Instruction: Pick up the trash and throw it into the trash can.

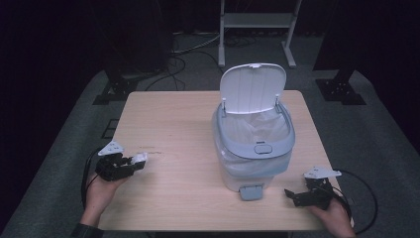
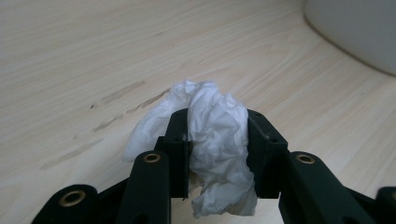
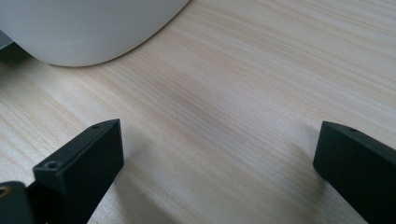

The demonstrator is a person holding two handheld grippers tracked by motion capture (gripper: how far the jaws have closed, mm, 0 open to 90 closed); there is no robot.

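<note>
White crumpled tissue (image 2: pixel 212 140) sits pinched between the jaws of my left gripper (image 1: pixel 130 166), near the table's (image 1: pixel 178 129) left edge, at about nine o'clock from the bin (image 1: pixel 252 148). In the left gripper view the paper bulges above and below the pads, so I judge the hold to be firm in the middle but loose at the fringes.

My right gripper (image 1: pixel 297 194) rests on the table at roughly four o'clock from the bin, jaws spread wide with nothing between them, only bare wood in the right gripper view.

The bin's lid (image 1: pixel 253 88) stands upright at twelve o'clock, and the liner bag (image 1: pixel 257 126) is open below it, so the mouth looks free to receive the wad.

To do this step well, I want to keep the clamp steady and carry the tissue high enough to pass over the grey rim (image 1: pixel 233 146) on the nine o'clock side, because a trailing corner could snag there. I would release only once the wad is over the centre of the liner, not near the hinge. The right gripper can stay parked; the bin seems stable enough without bracing.
</note>
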